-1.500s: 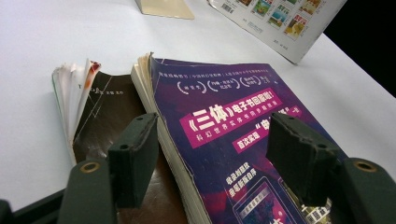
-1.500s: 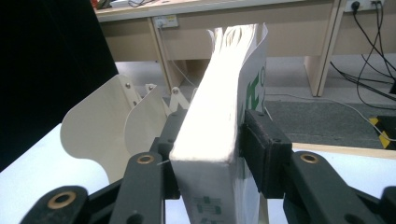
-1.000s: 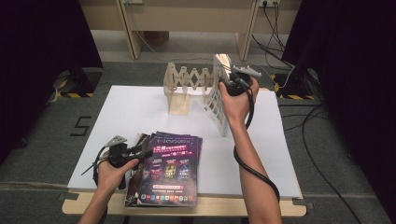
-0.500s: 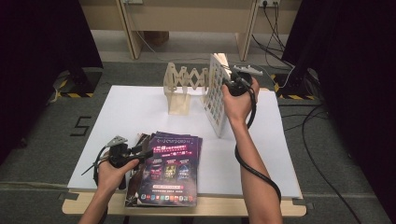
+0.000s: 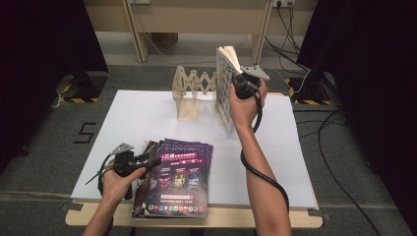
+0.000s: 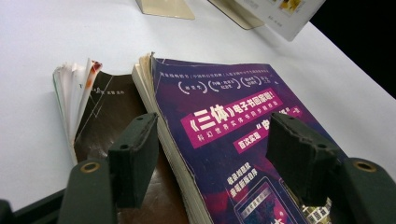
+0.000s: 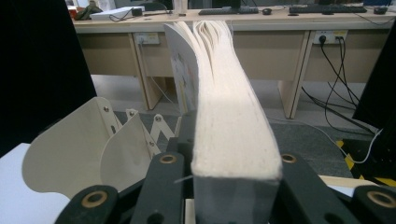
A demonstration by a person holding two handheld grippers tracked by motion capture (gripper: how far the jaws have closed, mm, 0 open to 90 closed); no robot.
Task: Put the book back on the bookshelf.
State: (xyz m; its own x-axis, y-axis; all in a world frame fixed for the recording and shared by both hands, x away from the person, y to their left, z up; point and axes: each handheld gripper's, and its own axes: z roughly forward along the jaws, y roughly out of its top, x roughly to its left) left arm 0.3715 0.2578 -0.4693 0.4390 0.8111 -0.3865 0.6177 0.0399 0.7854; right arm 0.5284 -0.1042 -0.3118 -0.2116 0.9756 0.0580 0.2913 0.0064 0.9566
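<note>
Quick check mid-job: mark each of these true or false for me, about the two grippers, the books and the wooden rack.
1. The right gripper is clamped on an upright book. True.
2. The left gripper grips the purple book. False: its jaws stand open over that book, which lies flat.
3. The wooden rack stands at the far side of the table. True.
4. The purple book is the only book lying near the left gripper. False: a dark book lies beside and partly under it.
</note>
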